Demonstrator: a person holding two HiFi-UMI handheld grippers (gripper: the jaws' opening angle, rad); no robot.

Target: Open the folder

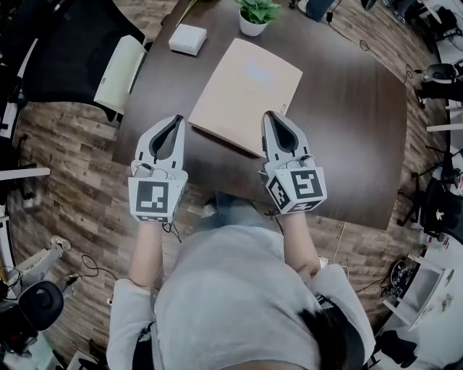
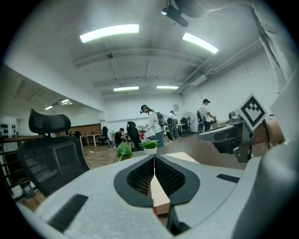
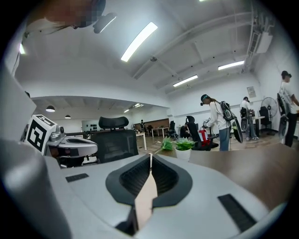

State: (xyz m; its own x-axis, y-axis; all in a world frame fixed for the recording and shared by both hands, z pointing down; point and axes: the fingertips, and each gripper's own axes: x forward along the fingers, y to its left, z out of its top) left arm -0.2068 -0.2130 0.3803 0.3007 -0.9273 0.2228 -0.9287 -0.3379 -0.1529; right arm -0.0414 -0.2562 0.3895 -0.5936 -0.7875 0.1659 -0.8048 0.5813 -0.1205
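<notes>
A closed beige folder [image 1: 246, 90] lies flat on the dark brown table [image 1: 347, 123]. My left gripper [image 1: 176, 118] is shut and empty, its tip just left of the folder's near corner. My right gripper [image 1: 269, 115] is also shut with nothing in it, its tip over the folder's near edge at the right. In the left gripper view the jaws meet at the tip of the left gripper [image 2: 154, 157], and the folder [image 2: 160, 195] shows below through the gap. The right gripper [image 3: 150, 155] has its jaws closed too, with the folder [image 3: 145, 200] beneath them.
A small potted plant [image 1: 255, 16] and a white box [image 1: 187, 38] stand at the table's far side. An office chair [image 1: 65, 58] with a white roll [image 1: 119, 72] is at the left. Wooden floor surrounds the table; people stand far off in the room.
</notes>
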